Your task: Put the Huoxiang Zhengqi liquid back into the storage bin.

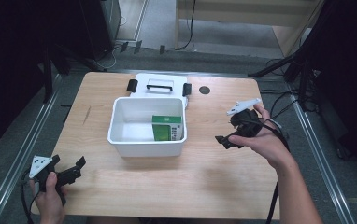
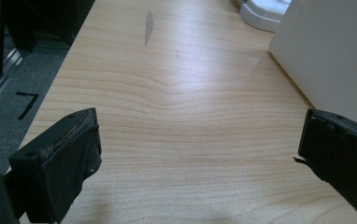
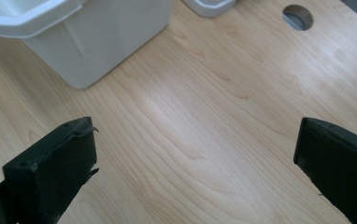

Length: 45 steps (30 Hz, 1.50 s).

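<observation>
From the high view, the open white rectangular plastic bin stands near the middle of the pale wood-grain desk, a little toward its far edge, and the green-and-white cardboard carton leans inside it against the right wall, at the near right corner of the bin's floor. Just behind the bin, touching its far rim, lies the flat white plastic lid with a black handle and two black latches, and a round cable hole sits near the desk's far edge. The left claw is held over the near left corner of the desk, released and empty; the right claw hovers right of the bin, also spread and holding nothing. The carton looks light and stiff but crushable, so I judge it best pinched across its thin faces at the upper edge, reaching straight down past the rim; the bin itself is smooth, glossy, likely slippery, and its rolled rim is the natural place to grip. In the left gripper view, the claw has its black padded jaws wide apart over bare matte grain, with the bin's plain white side wall at upper right. In the right gripper view, that claw likewise stands released above the desk, the bin's rounded corner and lipped rim at upper left and the cable hole at the top.
</observation>
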{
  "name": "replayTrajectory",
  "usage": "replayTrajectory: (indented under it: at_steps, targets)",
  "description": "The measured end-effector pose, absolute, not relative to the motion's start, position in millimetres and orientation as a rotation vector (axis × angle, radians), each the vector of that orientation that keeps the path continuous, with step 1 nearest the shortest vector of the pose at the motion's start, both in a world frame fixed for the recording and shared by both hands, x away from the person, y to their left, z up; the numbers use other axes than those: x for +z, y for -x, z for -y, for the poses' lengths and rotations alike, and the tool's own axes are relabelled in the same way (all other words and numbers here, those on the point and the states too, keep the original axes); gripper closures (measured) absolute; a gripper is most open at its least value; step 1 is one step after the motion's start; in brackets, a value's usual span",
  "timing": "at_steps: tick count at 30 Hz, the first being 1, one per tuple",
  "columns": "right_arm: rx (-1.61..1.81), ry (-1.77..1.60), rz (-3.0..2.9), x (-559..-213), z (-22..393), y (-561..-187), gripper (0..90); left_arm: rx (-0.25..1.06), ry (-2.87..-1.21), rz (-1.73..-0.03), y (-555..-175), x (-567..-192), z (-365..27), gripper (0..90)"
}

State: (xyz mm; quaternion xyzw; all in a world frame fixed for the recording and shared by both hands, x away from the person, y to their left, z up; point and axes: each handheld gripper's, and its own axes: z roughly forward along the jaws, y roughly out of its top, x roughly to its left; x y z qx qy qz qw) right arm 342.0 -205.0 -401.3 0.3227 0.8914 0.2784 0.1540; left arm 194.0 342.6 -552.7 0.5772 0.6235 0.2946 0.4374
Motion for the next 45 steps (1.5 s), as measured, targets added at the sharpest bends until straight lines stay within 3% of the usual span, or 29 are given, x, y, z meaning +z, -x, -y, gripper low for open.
replayTrajectory:
  at_steps: [22,45]
  targets:
    - [1.094,-1.228,-2.150,-462.6,301.9,-283.4,0.0,0.736,-1.437,-1.549,-193.5,-552.6,-342.1,0.0]
    - [1.118,-1.433,-1.921,-520.4,338.2,-237.8,0.0,0.737,-1.436,-1.552,-193.3,-552.6,-341.9,0.0]
